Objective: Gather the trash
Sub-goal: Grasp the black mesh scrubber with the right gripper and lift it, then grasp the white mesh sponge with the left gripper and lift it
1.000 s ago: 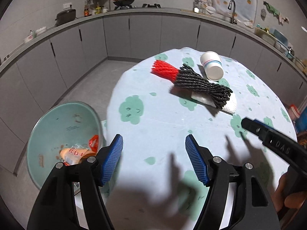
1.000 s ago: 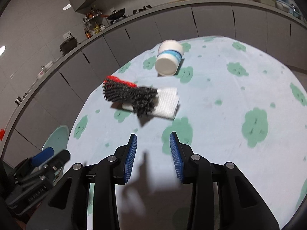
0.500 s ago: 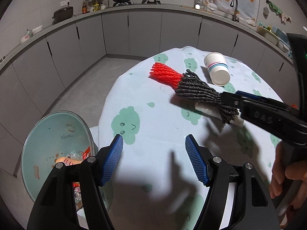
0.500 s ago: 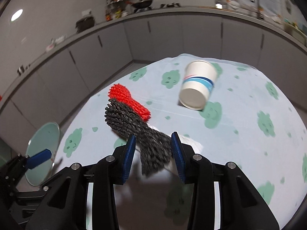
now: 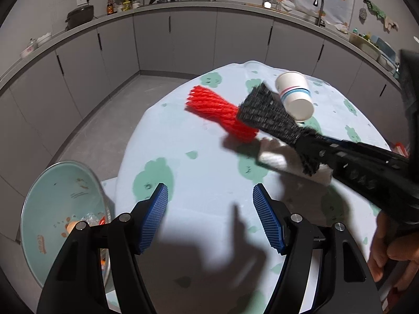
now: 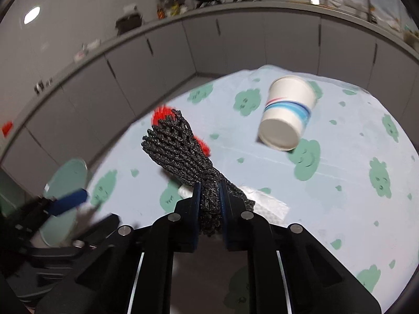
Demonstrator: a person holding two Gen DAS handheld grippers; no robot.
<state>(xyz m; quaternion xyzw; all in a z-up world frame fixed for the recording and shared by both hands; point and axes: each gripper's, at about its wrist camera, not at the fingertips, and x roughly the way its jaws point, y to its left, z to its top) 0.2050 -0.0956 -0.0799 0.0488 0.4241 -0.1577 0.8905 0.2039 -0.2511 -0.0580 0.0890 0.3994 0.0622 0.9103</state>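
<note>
Pale green round trash bowl (image 5: 60, 209) sits left of the cloud-print worktop (image 5: 199, 183). Left gripper (image 5: 209, 217) hovers spread wide, holding nothing. Right gripper (image 6: 209, 196) pinches a black foam mesh sleeve (image 6: 183, 154), raised over a red foam mesh sleeve (image 5: 220, 112) and white foam piece (image 5: 277, 159). White paper cup (image 6: 286, 112) lies right of the black sleeve.

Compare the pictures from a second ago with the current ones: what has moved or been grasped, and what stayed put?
The right gripper moved forward and shut on the black foam net, tilting its far end up off the red foam net. The left gripper stayed open and empty. The paper cup, white foam net and bin stayed put.
</note>
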